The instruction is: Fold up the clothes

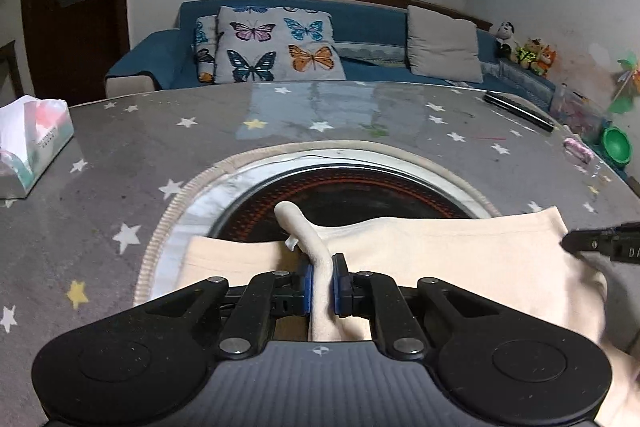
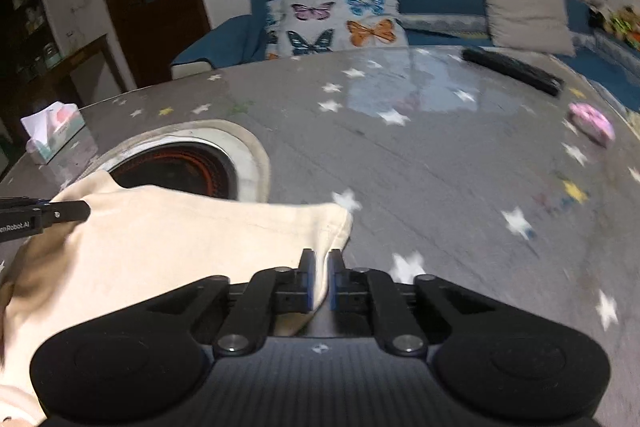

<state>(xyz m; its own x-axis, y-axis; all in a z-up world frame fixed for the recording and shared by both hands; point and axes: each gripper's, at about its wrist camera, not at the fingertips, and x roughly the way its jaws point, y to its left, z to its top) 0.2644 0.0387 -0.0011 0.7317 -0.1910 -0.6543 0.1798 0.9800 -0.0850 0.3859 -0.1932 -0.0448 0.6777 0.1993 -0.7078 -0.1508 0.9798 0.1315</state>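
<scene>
Left wrist view worried me most: my left gripper (image 1: 320, 287) was clamped on only a thin, rolled cord-like strip of the cream-coloured cotton garment (image 1: 460, 255), which stood up between the blue pads and curled forward past their tips. I judged that so narrow a bite could slide out if I pulled, or drag the strip alone and bunch the cloth instead of carrying a clean fold.

The garment lay on the grey star-printed table cover (image 1: 120, 167), its far edge overhanging the round black inset burner with the orange ring (image 1: 360, 195); a careless sweep could have pushed more fabric onto it.

In the right wrist view, my right gripper (image 2: 320, 283) had its jaws drawn in tight on the garment's near right corner (image 2: 200, 251), the cloth passing between the pads and spreading away to the left. The hold sat right at the edge, so I reckoned the corner might slip free. The picture was blurred, so uneven tension between my two hands seemed likely to skew the fold.
</scene>
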